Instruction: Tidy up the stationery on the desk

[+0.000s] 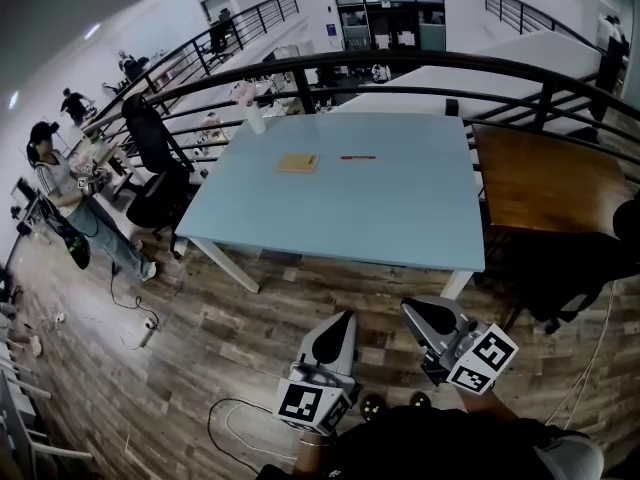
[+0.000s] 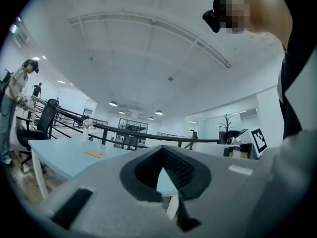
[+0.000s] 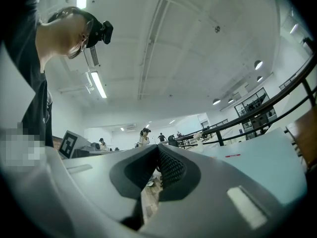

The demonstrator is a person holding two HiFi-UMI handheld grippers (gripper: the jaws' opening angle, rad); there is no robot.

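A pale blue desk (image 1: 400, 208) stands ahead of me. On its far part lie a tan notepad (image 1: 298, 163) and, to its right, a red pen (image 1: 357, 156). Both grippers hover over the wood floor, short of the desk's near edge. My left gripper (image 1: 345, 319) is shut and empty. So is my right gripper (image 1: 408, 309). In the left gripper view the jaws (image 2: 162, 152) meet, with the notepad (image 2: 93, 153) far off on the desk. From the right gripper (image 3: 157, 150), whose jaws also meet, the pen (image 3: 232, 155) shows as a thin red streak.
A small white vase (image 1: 253, 118) stands at the desk's far left corner. A brown wooden table (image 1: 545, 183) adjoins the desk on the right. A dark curved railing (image 1: 400, 73) runs behind it. Black office chairs (image 1: 155, 168) and a person (image 1: 60, 183) are at the left.
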